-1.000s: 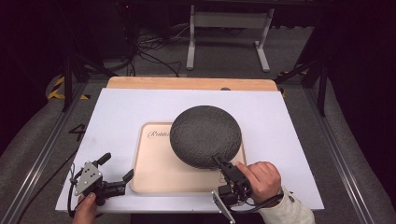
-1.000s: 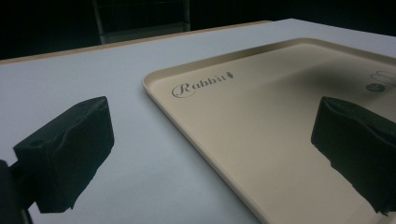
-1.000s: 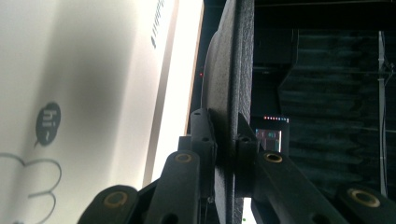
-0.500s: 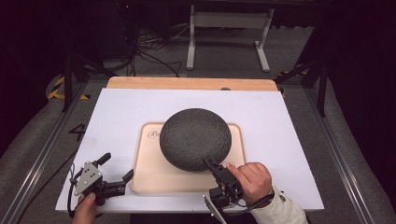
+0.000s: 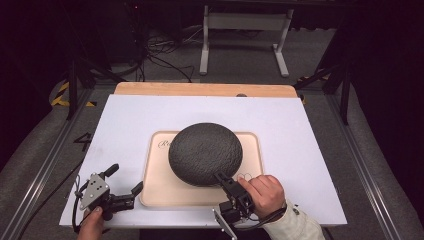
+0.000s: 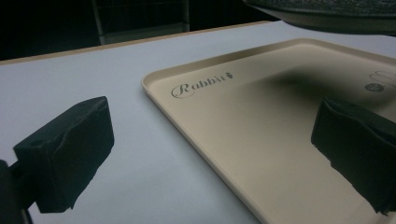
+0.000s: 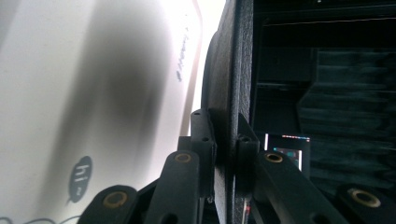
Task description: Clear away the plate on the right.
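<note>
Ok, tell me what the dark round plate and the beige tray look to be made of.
Dark round plate: probably stoneware or cast iron, matte, going by its pebbled, unreflective surface. Beige rectangular tray: likely moulded plastic, smooth satin, with rounded raised rim and printed lettering.

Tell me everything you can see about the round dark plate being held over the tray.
The round dark grey plate has a rough, pebbled surface, like stoneware, and a thin rim. The right gripper pinches its near edge, one jaw on each face. It appears lifted off the beige tray with the Rabbit lettering, casting a shadow there. In the right gripper view the plate shows edge-on. Nothing else touches it.
</note>
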`<state>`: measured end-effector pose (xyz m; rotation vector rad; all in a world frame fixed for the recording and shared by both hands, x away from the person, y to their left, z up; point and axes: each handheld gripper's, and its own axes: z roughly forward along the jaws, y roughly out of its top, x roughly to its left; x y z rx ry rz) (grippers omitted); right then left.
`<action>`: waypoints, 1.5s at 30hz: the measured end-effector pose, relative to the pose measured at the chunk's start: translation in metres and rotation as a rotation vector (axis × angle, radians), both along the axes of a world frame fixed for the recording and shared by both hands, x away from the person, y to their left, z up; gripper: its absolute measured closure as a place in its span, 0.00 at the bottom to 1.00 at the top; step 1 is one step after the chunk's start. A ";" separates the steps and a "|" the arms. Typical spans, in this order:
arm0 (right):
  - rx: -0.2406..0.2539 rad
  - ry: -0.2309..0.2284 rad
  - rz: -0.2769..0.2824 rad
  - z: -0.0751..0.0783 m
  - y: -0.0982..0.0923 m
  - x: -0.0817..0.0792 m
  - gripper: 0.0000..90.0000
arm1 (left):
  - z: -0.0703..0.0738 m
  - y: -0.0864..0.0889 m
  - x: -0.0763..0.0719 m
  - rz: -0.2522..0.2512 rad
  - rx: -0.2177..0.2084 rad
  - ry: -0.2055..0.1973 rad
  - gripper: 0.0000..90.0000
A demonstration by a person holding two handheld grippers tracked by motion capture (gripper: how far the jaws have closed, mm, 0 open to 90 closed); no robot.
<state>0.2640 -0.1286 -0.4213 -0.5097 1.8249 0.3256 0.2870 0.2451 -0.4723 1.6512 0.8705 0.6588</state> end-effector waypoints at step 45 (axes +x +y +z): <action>-0.095 0.104 -0.016 -0.039 0.006 0.019 0.92 | 0.000 0.000 -0.001 0.004 0.001 -0.009 0.00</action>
